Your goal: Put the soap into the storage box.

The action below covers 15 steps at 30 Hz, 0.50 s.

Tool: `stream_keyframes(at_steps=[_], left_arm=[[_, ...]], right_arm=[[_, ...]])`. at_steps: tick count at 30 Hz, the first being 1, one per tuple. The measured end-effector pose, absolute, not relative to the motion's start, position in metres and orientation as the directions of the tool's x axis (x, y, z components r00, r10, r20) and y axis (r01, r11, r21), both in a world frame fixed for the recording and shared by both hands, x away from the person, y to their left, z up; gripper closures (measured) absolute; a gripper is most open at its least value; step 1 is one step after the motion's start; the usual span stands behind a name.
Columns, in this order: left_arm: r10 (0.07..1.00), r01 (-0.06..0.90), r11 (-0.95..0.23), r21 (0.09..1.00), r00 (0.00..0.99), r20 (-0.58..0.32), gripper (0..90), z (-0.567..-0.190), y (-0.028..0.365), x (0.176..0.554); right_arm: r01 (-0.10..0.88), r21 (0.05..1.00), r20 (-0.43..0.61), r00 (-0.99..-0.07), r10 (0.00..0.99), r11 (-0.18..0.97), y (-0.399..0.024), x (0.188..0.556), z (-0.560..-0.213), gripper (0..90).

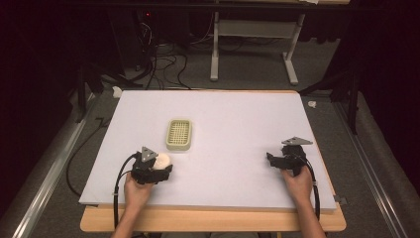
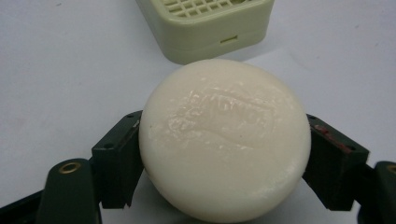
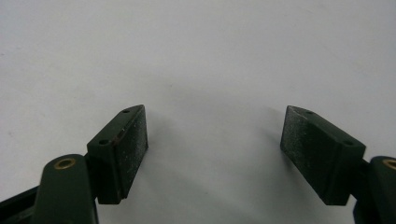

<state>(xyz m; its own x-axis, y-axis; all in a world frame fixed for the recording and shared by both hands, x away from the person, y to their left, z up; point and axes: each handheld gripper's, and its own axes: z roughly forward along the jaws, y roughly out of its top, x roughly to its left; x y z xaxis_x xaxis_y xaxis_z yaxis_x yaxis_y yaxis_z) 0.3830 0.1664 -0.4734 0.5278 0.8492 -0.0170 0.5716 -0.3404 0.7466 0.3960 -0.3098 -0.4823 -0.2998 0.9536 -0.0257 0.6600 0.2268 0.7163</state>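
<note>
My left gripper (image 1: 159, 167) is clamped on the soap bar (image 1: 162, 160) — round, off-white, with a raised stamp on its upper face that I can't read. In the left gripper view the soap bar (image 2: 224, 140) sits squarely between the two black jaws, each pad pressed against one side of it. Whether the bar rests on the white table sheet (image 1: 237, 124) or is just clear of it I can't tell; a shadow shows under it.

The soap dish (image 1: 179, 134) — pale green, rectangular, grid insert on top — stands on the sheet just beyond the soap, close but not touching. In the left gripper view the soap dish (image 2: 205, 23) shows its near wall with a small slot, right behind the bar's far edge.

My right gripper (image 1: 277, 161) is well apart from all that, over at the right side of the sheet. In the right gripper view my right gripper (image 3: 215, 133) has its jaws spread wide, with bare white sheet between them. The pads look dusty.

Both of my hands hold the grippers from the near edge; cables trail back off the table.
</note>
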Motion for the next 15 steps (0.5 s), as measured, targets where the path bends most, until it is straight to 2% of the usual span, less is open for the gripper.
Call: stream_keyframes(at_steps=[15], left_arm=[[0.834,0.560,-0.336,0.758,0.551,-0.038,24.0,-0.454,0.151,0.387]], right_arm=[[0.656,0.719,-0.033,-0.299,0.954,0.231,-0.309,0.396,-0.482,23.3]])
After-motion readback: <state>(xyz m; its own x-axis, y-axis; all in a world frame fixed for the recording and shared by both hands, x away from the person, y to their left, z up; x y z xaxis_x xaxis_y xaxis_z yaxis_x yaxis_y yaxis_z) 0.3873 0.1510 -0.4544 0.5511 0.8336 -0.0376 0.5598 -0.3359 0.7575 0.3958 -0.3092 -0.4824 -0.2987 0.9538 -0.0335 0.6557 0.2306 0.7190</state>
